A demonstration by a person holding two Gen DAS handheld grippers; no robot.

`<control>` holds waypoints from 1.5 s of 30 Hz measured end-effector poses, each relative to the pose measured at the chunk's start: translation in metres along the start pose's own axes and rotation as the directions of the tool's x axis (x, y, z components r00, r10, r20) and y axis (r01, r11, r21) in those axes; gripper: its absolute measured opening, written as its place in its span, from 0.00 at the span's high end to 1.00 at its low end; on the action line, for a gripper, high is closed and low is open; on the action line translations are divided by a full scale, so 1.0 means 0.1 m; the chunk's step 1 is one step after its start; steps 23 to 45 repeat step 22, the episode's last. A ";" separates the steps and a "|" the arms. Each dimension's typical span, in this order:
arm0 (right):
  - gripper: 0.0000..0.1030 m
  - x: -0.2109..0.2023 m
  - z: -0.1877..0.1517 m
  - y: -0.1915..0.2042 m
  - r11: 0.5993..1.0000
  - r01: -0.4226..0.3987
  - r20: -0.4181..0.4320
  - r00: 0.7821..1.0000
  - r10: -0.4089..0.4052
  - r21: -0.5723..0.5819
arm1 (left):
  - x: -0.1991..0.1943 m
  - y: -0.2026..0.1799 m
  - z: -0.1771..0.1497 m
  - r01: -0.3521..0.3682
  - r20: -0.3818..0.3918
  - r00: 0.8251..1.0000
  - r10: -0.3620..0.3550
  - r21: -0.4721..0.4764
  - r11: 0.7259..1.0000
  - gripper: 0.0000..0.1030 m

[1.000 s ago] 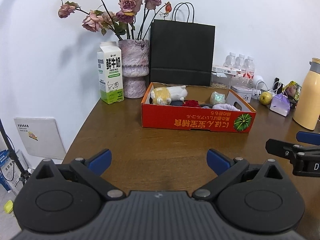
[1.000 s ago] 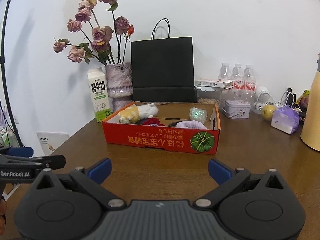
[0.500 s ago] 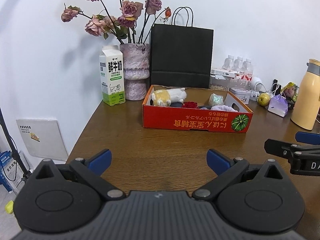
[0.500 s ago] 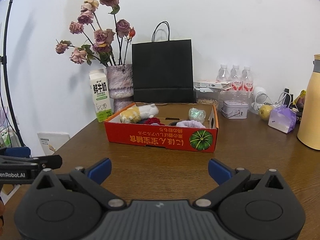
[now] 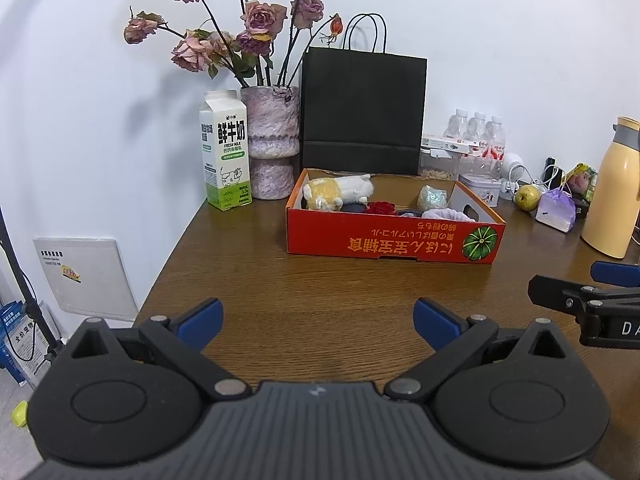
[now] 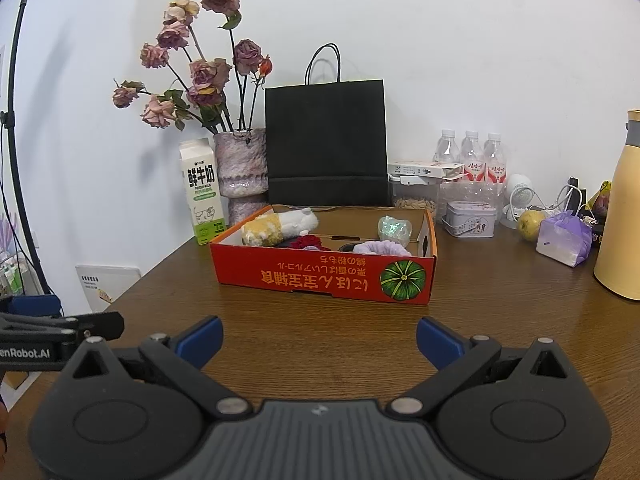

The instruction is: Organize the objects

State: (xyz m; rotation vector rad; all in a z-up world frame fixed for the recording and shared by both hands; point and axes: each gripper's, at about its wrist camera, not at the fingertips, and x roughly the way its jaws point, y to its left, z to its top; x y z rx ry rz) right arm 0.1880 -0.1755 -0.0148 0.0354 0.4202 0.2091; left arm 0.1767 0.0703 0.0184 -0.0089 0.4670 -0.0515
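Both grippers, left (image 5: 318, 320) and right (image 6: 319, 338), we held open, empty; red cardboard box (image 6: 324, 280) at 12 o'clock.

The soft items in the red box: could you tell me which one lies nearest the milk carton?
The yellow-and-white plush, in the box's corner nearest the carton; the others lie further right.

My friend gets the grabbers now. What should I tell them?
Left gripper: open, empty, over the table.
Right gripper: open, empty too, beside it.
The red box sits ahead of both. Inside: a plush toy, a red flower, a purple scrunchie and a shiny ball.
Milk carton, vase and black bag stand behind it.
Done: nothing held; I can't tell what was sorted.
Left: probably start with the box.
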 end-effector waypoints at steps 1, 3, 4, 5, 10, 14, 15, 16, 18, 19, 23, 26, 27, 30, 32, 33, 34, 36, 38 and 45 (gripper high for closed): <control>0.00 0.00 0.00 0.00 1.000 0.000 0.000 1.000 0.000 0.000 | 0.00 0.00 0.00 0.001 0.000 1.000 -0.001 0.000 1.000 0.00; 0.00 0.00 0.00 0.00 1.000 0.000 0.000 1.000 0.000 0.000 | 0.00 0.00 0.00 0.001 0.000 1.000 -0.001 0.000 1.000 0.00; 0.00 0.00 0.00 0.00 1.000 0.000 0.000 1.000 0.000 0.000 | -0.01 0.00 0.00 0.001 0.000 1.000 -0.001 -0.001 1.000 0.00; 0.00 0.00 0.00 0.00 1.000 0.000 0.000 1.000 0.000 0.000 | 0.00 0.00 0.00 0.002 0.000 1.000 -0.002 -0.001 1.000 0.00; 0.00 0.00 0.00 0.00 1.000 0.000 -0.001 1.000 0.000 0.000 | -0.01 0.01 0.00 0.008 -0.003 1.000 -0.008 -0.003 1.000 0.00; 0.00 -0.01 0.00 0.02 1.000 0.000 -0.002 1.000 0.000 -0.002 | 0.00 0.02 -0.01 0.010 -0.012 1.000 -0.010 -0.011 1.000 0.00; 0.00 -0.02 0.00 0.02 1.000 0.001 -0.003 1.000 -0.001 -0.002 | 0.00 0.03 -0.01 0.012 -0.013 1.000 -0.012 -0.016 1.000 0.00; 0.00 -0.02 -0.01 0.03 1.000 0.001 -0.003 1.000 -0.001 -0.003 | 0.00 0.03 -0.01 0.013 -0.015 1.000 -0.013 -0.021 1.000 0.00; 0.00 -0.02 -0.01 0.03 1.000 0.000 -0.004 1.000 0.000 -0.003 | 0.00 0.04 -0.01 0.011 -0.022 1.000 -0.012 -0.027 1.000 0.00; 0.00 -0.02 -0.02 0.04 1.000 0.000 -0.005 1.000 0.000 -0.004 | 0.00 0.03 -0.01 0.007 -0.023 1.000 -0.007 -0.026 1.000 0.00; 0.00 -0.03 -0.04 0.06 1.000 0.001 -0.008 1.000 -0.001 -0.006 | 0.00 0.03 -0.01 0.000 -0.016 1.000 0.000 -0.019 1.000 0.00; 0.00 -0.03 -0.04 0.06 1.000 0.001 -0.008 1.000 -0.001 -0.006 | 0.00 0.03 -0.01 0.000 -0.016 1.000 0.000 -0.019 1.000 0.00; 0.00 -0.03 -0.04 0.06 1.000 0.001 -0.008 1.000 -0.001 -0.006 | 0.00 0.03 -0.01 0.000 -0.016 1.000 0.000 -0.019 1.000 0.00; 0.00 -0.03 -0.04 0.06 1.000 0.001 -0.008 1.000 -0.001 -0.006 | 0.00 0.03 -0.01 0.000 -0.016 1.000 0.000 -0.019 1.000 0.00; 0.00 -0.03 -0.04 0.06 1.000 0.001 -0.008 1.000 -0.001 -0.006 | 0.00 0.03 -0.01 0.000 -0.016 1.000 0.000 -0.019 1.000 0.00; 0.00 -0.03 -0.04 0.06 1.000 0.001 -0.008 1.000 -0.001 -0.006 | 0.00 0.03 -0.01 0.000 -0.016 1.000 0.000 -0.019 1.000 0.00; 0.00 -0.03 -0.04 0.06 1.000 0.001 -0.008 1.000 -0.001 -0.006 | 0.00 0.03 -0.01 0.000 -0.016 1.000 0.000 -0.019 1.000 0.00; 0.00 -0.03 -0.04 0.06 1.000 0.001 -0.008 1.000 -0.001 -0.006 | 0.00 0.03 -0.01 0.000 -0.016 1.000 0.000 -0.019 1.000 0.00; 0.00 -0.03 -0.04 0.06 1.000 0.001 -0.008 1.000 -0.001 -0.006 | 0.00 0.03 -0.01 0.000 -0.016 1.000 0.000 -0.019 1.000 0.00; 0.00 -0.03 -0.04 0.06 1.000 0.001 -0.008 1.000 -0.001 -0.006 | 0.00 0.03 -0.01 0.000 -0.016 1.000 0.000 -0.019 1.000 0.00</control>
